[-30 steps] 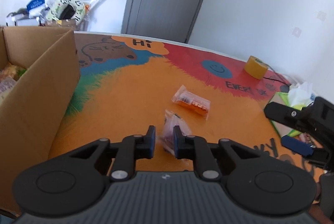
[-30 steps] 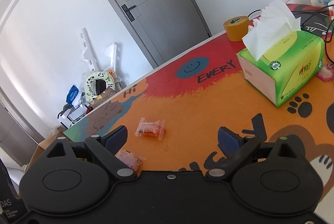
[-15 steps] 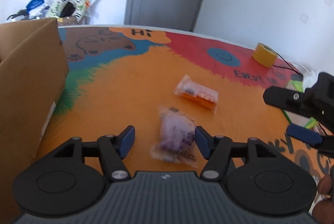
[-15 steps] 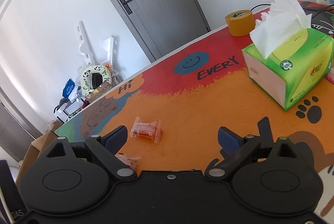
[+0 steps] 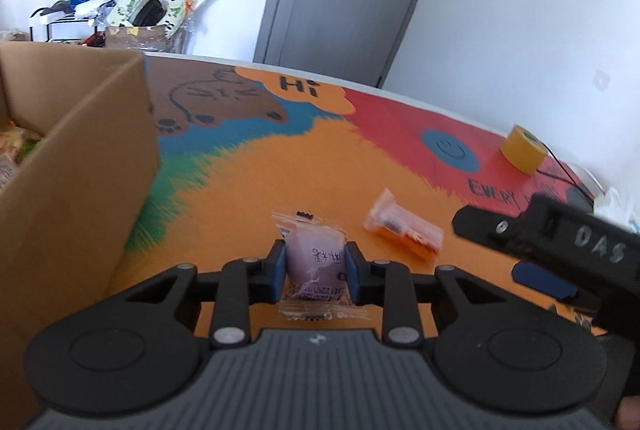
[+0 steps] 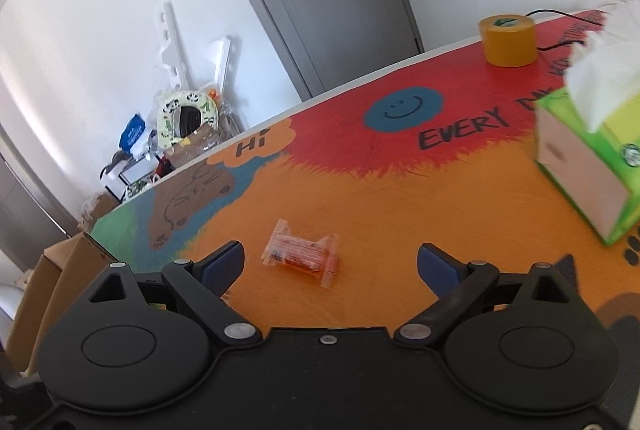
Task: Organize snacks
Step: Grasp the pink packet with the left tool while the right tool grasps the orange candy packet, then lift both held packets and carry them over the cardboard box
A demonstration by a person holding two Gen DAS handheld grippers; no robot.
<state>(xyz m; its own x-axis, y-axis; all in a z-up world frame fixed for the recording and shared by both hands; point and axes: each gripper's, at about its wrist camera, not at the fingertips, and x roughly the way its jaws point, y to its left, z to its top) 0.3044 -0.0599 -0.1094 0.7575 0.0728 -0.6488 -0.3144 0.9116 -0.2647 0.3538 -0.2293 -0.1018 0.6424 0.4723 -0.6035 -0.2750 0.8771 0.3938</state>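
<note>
A purple snack packet (image 5: pixel 316 254) lies on the orange part of the table mat (image 5: pixel 240 189). It sits between the blue pads of my left gripper (image 5: pixel 316 266), whose jaws are closing and press on both of its sides. An orange snack packet (image 5: pixel 404 230) lies a little to the right. In the right wrist view the orange snack packet (image 6: pixel 302 254) rests on the mat just ahead of my right gripper (image 6: pixel 330 252), which stands wide open and touches nothing. My right gripper (image 5: pixel 560 250) also shows at the right edge of the left wrist view.
An open cardboard box (image 5: pixel 80 169) with snacks inside stands at the left. A yellow tape roll (image 6: pixel 508 41) and a green tissue box (image 6: pixel 592 165) stand at the right, with a black cable behind them. Clutter sits beyond the table's far edge.
My left gripper's jaws opened wide over the purple packet and have come in onto its sides. My right gripper has moved left, closer to the orange packet.
</note>
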